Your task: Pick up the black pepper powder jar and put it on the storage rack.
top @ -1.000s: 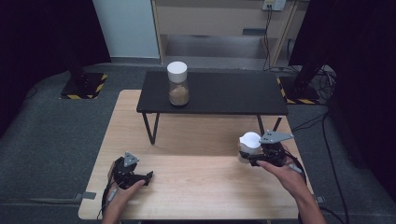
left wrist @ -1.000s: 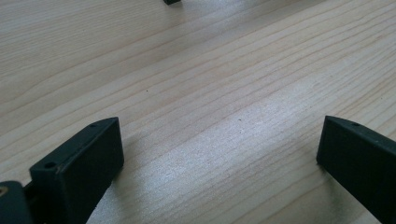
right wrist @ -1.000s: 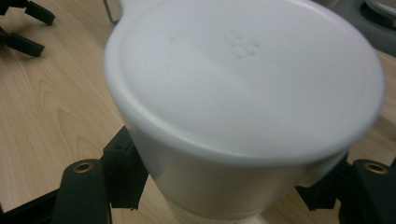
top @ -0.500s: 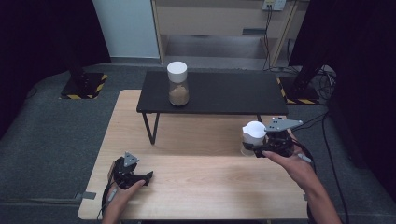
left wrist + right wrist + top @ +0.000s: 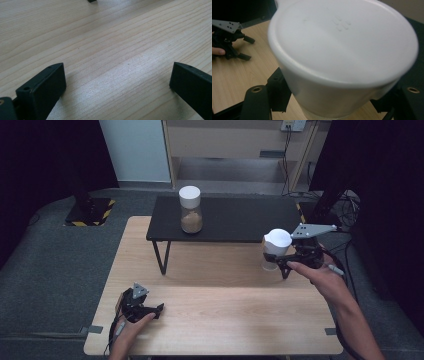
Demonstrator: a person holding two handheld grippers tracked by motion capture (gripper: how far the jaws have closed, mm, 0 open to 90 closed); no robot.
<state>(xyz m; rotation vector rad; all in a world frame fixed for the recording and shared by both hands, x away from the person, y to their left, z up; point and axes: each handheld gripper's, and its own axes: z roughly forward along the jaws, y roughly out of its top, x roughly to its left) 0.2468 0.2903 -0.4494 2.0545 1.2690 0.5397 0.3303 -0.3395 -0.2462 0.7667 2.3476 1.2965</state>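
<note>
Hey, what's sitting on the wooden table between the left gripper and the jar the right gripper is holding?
Nothing: in the high view, bare wood runs from the left gripper to the jar in the right gripper.

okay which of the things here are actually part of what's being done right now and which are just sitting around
In use:
- white-lidded jar, clamped in the right hand-held gripper and held off the wooden table

Just there:
- second jar, with brown contents, standing on the black low table
- left hand-held gripper, jaws open, resting on the wooden table, holding nothing
</note>
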